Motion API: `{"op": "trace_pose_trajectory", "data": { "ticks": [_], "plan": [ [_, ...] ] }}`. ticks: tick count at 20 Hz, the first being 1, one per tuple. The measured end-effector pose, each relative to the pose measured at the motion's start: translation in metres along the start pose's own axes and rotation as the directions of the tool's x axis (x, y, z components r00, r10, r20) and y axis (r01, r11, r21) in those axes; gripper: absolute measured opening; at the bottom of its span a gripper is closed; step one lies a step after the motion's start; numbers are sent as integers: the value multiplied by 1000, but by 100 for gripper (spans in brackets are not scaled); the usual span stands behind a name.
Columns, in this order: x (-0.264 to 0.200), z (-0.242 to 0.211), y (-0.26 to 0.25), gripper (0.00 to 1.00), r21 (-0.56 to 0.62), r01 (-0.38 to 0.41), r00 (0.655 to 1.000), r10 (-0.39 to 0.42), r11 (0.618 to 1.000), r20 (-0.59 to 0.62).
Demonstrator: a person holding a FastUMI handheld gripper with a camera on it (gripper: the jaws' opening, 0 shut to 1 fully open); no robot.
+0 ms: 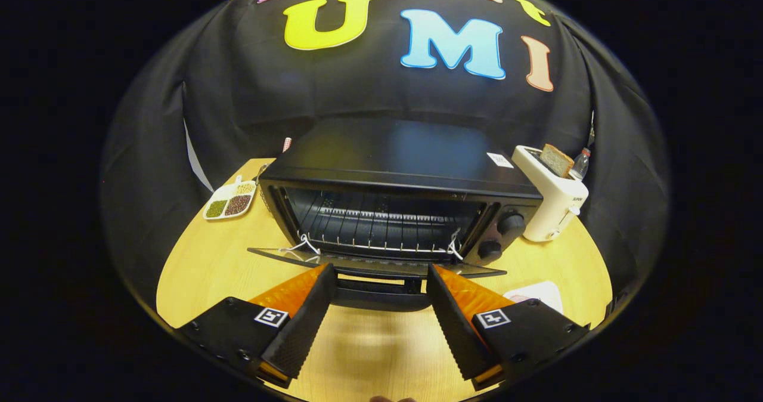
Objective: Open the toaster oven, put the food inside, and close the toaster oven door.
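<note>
Black toaster oven (pixel 393 175) door (pixel 375 265) down; gripper (pixel 378 280) spread wide — nr handle.

A pale wood worktop (pixel 214 265) carries several bystanders. On its far left edge lies a white divided dish (pixel 230 201) with 4 compartments, each holding dried beans or grains: green, dark reddish brown, and paler kinds in the 2 farther ones. A small red-and-white checked object (pixel 287 144) peeks up at the back, too little of it showing to tell what it is. On the right stands a white pop-up toaster (pixel 551 196) with 1 brown slice of bread (pixel 557 159) standing upright in its slot. Just behind the toaster is a clear bottle (pixel 581 163) with a red cap. Nearer, on the right, lies a white plate (pixel 539 291), partly hidden.
</note>
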State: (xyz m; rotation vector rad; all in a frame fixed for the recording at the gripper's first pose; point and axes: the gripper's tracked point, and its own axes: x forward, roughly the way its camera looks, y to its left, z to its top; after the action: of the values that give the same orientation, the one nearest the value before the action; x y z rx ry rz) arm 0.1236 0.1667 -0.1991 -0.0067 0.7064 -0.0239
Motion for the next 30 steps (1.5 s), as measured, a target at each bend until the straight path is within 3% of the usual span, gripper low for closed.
{"op": "trace_pose_trajectory", "data": {
  "ticks": [3,5,8,14,19,30],
  "plan": [
    [0,-40,4,98,-7,-19,994,18,1000,-107],
    [11,-72,0,98,60,-37,976,49,998,-211],
    [15,-102,-18,99,138,-6,961,44,990,-273],
    [-1,-111,-39,97,153,-32,959,74,988,-275],
    [-24,-99,-71,97,89,-54,973,73,995,-218],
    [-70,-76,-181,96,63,0,982,12,998,-190]
  ]
}}
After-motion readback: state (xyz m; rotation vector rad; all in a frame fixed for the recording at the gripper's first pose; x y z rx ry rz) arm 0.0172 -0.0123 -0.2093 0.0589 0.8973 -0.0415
